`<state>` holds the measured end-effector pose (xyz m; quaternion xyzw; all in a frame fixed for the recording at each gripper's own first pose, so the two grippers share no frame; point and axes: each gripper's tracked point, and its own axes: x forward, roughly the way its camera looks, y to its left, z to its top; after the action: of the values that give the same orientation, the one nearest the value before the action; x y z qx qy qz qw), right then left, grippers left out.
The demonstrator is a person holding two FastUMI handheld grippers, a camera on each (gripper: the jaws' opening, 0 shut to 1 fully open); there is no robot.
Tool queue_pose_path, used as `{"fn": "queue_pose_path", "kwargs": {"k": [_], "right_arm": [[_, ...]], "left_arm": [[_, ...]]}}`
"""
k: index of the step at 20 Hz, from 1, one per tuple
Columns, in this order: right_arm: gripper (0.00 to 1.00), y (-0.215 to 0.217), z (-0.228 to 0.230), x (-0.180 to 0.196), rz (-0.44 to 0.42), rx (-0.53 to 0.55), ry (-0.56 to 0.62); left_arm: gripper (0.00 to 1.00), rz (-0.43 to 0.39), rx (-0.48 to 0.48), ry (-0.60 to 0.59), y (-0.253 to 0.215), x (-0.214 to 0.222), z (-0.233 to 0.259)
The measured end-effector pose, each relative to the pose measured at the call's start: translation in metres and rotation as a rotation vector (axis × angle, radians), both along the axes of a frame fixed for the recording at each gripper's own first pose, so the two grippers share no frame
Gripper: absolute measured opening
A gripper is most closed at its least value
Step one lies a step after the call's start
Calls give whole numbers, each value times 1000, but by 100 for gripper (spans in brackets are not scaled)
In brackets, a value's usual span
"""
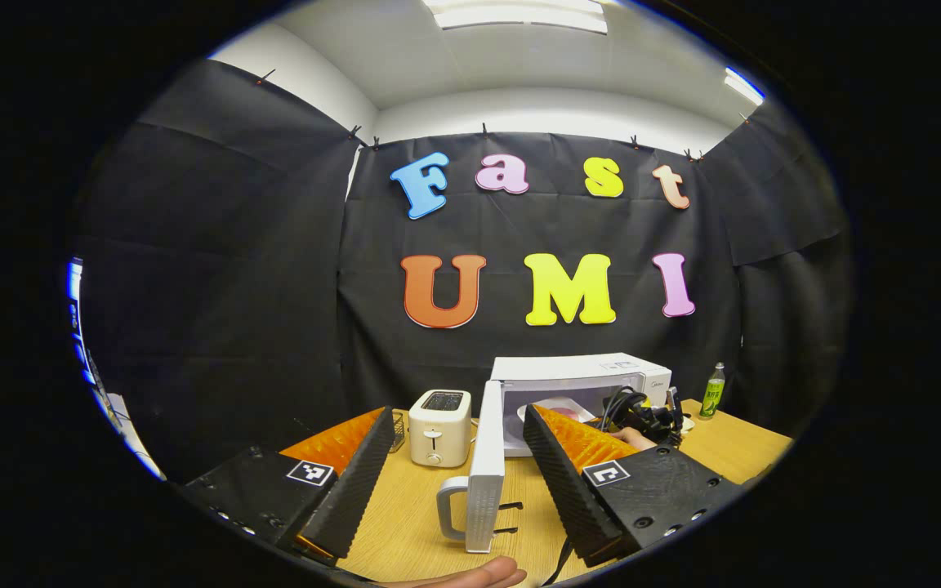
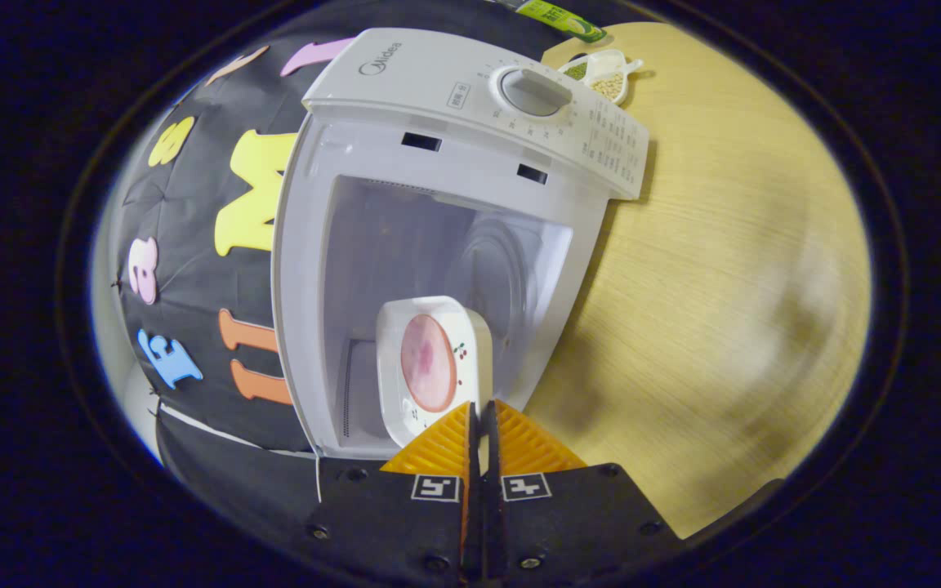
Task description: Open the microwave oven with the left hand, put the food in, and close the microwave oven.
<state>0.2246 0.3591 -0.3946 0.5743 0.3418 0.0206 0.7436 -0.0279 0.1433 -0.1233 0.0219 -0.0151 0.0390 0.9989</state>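
Observation:
A white microwave stands on the wooden table with its door swung wide open toward me. My left gripper is open, its fingers standing either side of the door edge without touching it. In the left gripper view the right gripper and its hand reach to the oven's mouth. In the right gripper view the microwave appears rotated, and my right gripper is shut on the rim of a white square plate carrying a pink slice of food, held at the cavity opening.
A cream toaster stands left of the microwave, with a small wire basket beside it. A green bottle is on the table to the oven's right, with a small dish of grains nearby. Bare wooden table spreads right of the oven.

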Motion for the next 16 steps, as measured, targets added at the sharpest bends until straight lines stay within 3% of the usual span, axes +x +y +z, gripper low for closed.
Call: {"fn": "queue_pose_path", "kwargs": {"k": [7, 16], "right_arm": [[6, -14, -19, 67, -138, -53, -107], [9, -3, -35, 78, -108, -87, -149]], "left_arm": [[95, 4, 31, 39, -10, 12, -13], [95, -8, -3, 60, -16, 20, -24]]}}
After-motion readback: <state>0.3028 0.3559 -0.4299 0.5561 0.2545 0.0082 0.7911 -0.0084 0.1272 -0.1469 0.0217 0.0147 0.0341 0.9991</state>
